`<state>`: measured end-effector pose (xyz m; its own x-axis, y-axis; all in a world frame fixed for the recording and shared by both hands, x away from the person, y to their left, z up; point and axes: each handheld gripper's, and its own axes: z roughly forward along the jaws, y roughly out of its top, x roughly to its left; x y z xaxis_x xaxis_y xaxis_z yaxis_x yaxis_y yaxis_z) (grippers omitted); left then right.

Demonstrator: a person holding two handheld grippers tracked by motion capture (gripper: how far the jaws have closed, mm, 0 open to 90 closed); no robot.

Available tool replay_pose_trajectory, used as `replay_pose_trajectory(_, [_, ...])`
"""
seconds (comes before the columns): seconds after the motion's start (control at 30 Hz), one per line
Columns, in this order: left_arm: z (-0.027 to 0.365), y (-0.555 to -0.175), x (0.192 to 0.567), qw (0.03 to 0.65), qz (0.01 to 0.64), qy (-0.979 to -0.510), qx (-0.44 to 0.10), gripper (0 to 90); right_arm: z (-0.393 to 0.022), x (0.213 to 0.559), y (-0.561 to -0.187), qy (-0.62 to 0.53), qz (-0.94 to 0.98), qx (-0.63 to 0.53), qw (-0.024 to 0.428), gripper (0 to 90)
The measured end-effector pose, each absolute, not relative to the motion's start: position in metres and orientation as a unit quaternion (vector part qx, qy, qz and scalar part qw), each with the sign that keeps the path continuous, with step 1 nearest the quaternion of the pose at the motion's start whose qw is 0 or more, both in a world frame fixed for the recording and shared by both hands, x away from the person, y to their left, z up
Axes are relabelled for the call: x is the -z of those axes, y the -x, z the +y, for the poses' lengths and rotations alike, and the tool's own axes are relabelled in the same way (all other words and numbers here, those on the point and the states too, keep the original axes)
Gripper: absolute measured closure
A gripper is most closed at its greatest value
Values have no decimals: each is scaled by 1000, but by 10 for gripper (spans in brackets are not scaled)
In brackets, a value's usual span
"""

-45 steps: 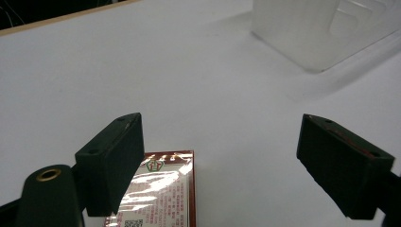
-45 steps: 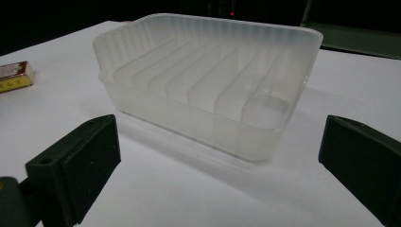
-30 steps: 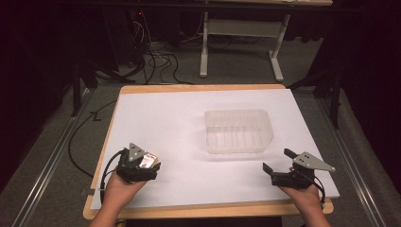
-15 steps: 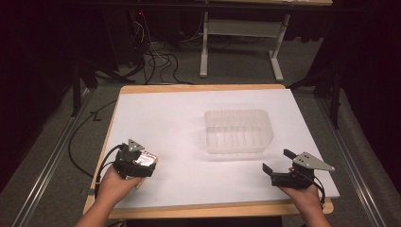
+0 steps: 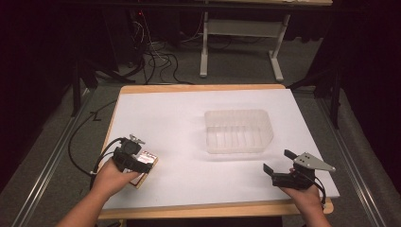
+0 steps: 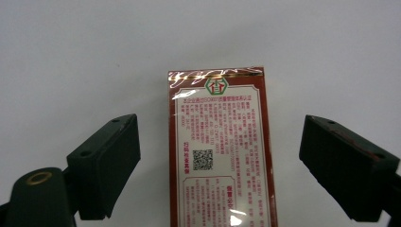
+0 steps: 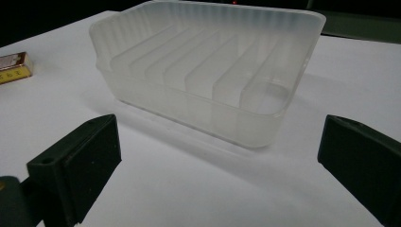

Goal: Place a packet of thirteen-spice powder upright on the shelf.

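A small red-brown box (image 6: 220,146) with a white printed label lies flat on the white table sheet. My left gripper (image 6: 220,127) is open above it, with one jaw on each side and neither touching it. From above, the left gripper (image 5: 134,160) sits near the table's front left, and the box (image 5: 149,164) pokes out to its right. My right gripper (image 5: 276,161) rests open at the front right, holding nothing. In its own view the right gripper (image 7: 222,142) faces a clear ribbed plastic tray (image 7: 198,111), with the box (image 7: 14,67) far off at the left.
The tray (image 5: 236,112) stands right of the table's middle and looks empty. White sheet (image 5: 179,109) covers a wooden tabletop whose edge runs just in front of both hands. Beyond the table are cables (image 5: 156,61) and a grey desk frame (image 5: 236,28) on the floor.
My left hand has turned and shifted slightly left, tipping its gripper down over the box. The right gripper and the tray have not moved.
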<state>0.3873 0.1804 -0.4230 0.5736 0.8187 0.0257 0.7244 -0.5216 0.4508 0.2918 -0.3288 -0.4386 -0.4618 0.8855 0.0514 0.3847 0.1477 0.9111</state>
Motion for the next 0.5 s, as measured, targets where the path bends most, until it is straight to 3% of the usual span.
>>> replay_pose_trajectory(0.5, [175, -394, 429, 132, 427, -891, -74, 93, -330, 441, -292, -449, 711, -474, 259, 13])
